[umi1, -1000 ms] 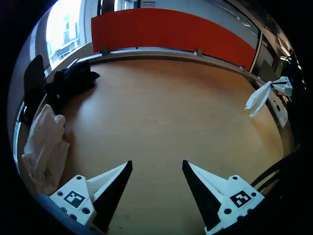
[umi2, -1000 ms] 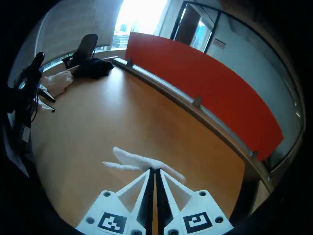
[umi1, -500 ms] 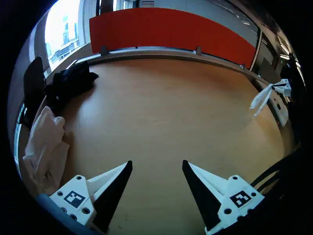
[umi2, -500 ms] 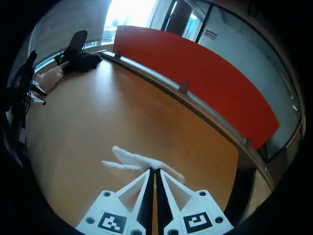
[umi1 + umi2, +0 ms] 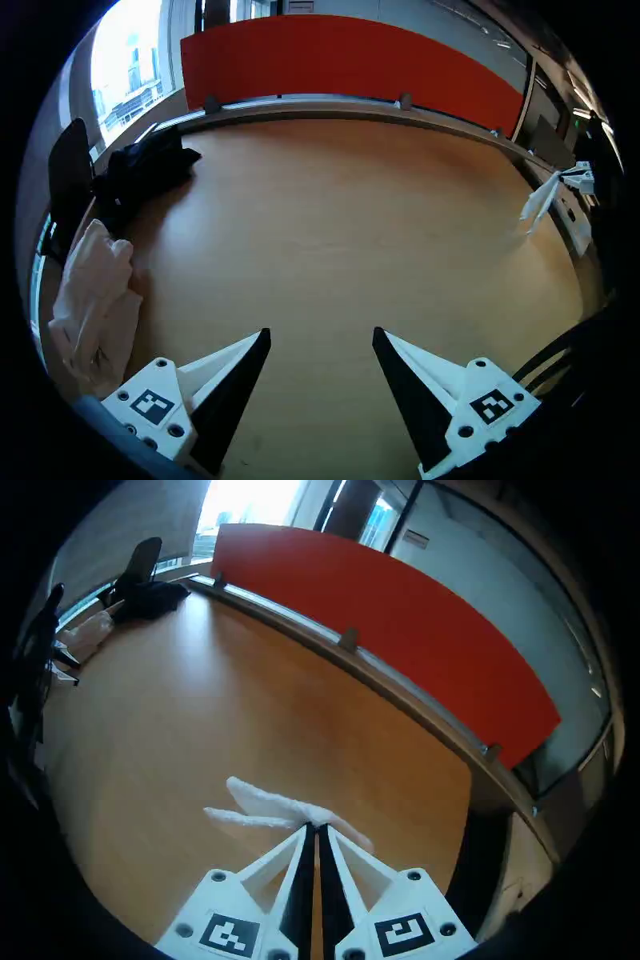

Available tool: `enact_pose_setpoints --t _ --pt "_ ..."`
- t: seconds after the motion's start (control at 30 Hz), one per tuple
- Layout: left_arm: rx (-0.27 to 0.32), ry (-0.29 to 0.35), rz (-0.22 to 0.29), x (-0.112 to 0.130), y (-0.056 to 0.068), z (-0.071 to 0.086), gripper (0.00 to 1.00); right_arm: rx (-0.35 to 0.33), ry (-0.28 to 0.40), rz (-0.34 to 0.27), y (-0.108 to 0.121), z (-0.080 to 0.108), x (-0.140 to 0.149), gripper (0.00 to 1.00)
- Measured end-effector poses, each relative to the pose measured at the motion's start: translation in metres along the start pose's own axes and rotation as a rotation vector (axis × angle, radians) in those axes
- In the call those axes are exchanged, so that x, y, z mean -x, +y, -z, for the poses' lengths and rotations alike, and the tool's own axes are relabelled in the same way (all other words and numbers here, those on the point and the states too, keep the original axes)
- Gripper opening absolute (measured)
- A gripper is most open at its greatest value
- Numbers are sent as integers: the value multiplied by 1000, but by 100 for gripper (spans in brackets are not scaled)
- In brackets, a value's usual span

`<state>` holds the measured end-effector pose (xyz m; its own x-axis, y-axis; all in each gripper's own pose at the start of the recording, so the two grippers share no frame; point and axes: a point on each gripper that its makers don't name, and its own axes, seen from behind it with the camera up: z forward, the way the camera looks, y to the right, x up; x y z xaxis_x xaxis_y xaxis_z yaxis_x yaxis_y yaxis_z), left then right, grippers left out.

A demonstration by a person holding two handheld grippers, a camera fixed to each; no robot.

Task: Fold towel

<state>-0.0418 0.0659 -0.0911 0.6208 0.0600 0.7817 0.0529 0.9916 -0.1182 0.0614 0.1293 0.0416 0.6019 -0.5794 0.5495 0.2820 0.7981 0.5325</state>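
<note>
barely started. holds the bunched white towel (image 5: 280, 810) pinched in the right gripper (image 5: 314, 828), at the far right end of the table (image 5: 336, 208). carries the left gripper (image 5: 320, 332) wide and empty. yet to lay flat, yet to fold.

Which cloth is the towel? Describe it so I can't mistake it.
Start at the wooden table with the red divider. The towel is the small white cloth pinched in the shut right tongs. Unlike the beige cloth and black bundle at the other end, it alone is gripped.
</note>
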Motion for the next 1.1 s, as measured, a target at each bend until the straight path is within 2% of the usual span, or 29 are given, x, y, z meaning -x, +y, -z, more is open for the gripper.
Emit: enact_pose_setpoints --t 0.47,0.87,1.1 --pt "-10 -2 -5 -2 6 0 95 32 -13 -16 35 -3 6 4" --pt "-14 -3 -9 -4 8 -2 94 28 -29 -22 36 -5 19 4" --pt "-13 -2 -12 -7 10 -3 94 28 -58 -34 34 1 44 4"
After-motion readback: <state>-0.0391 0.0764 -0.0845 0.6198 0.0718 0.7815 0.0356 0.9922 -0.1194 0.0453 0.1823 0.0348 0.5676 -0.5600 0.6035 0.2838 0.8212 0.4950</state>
